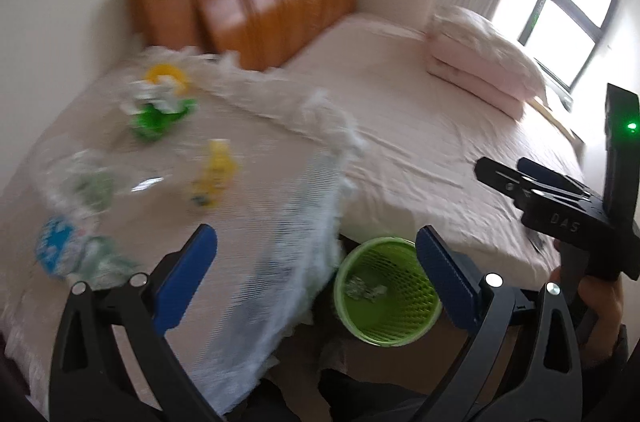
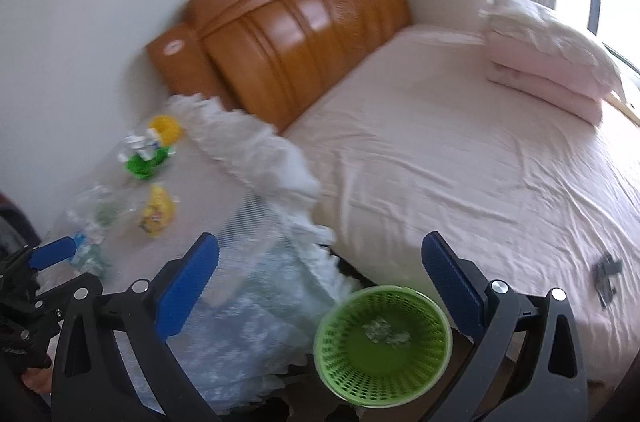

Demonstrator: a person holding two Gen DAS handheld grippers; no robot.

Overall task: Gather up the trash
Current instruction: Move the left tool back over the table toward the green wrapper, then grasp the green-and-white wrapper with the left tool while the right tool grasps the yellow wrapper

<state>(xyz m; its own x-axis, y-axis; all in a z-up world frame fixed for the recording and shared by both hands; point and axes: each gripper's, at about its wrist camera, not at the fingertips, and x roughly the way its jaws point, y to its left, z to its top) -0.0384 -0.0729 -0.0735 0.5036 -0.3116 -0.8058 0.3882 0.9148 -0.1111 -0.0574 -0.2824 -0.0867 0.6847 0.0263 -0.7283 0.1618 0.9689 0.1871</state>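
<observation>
Both the left gripper and right gripper gape wide, empty — green basket below holds crumpled wrappers.

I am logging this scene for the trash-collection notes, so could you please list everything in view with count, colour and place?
bin: one, green mesh, on the floor between table and bed, crumpled scrap inside.
table: one, beside the bed, under a clear lace-edged cover.
trash pieces: several on the table; yellow wrapper, green-and-white piece, yellow ring, clear plastic, blue-and-white wrapper.
bed: one, pale pink sheet, right of the table.
headboard: one, orange-brown wood, against the wall.
folded quilt: one, pink and white, on the bed near the window.
window: one, dark frame, far right.
left gripper: blue pads, open, empty.
right gripper: blue pads, open, empty.
</observation>
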